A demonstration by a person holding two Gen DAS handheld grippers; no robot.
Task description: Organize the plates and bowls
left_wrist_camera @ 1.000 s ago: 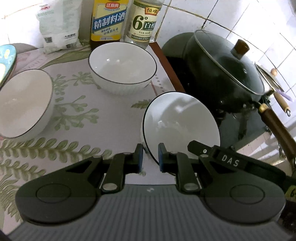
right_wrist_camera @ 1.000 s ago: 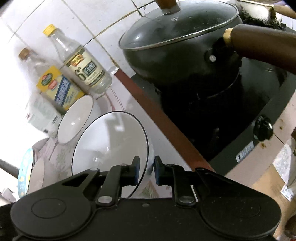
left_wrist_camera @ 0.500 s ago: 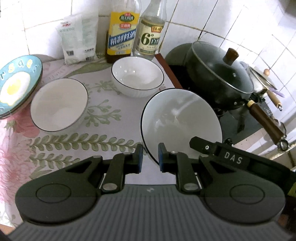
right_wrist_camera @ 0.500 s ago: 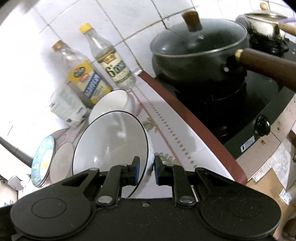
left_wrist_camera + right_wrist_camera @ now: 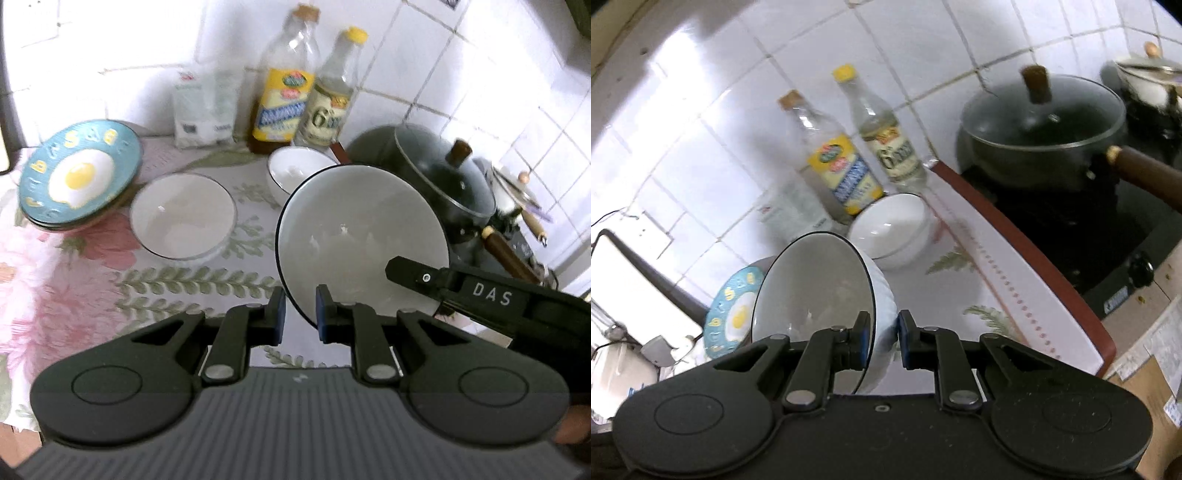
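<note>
You have a counter under a floral cloth (image 5: 74,295). Landmark: the yellow-label bottle (image 5: 284,107) at the wall. Beside it stand a clear bottle (image 5: 328,110) and a white bag (image 5: 207,107); in front, a small bowl (image 5: 291,170), a wider bowl (image 5: 183,216), then stacked egg-print plates (image 5: 79,173).

The right hand-held gripper (image 5: 881,339) pinches the rim of a tilted white bowl (image 5: 816,291) above the tabletop (image 5: 964,291), near a second bowl (image 5: 892,229).

White bowl (image 5: 362,236) tilted above table
</note>
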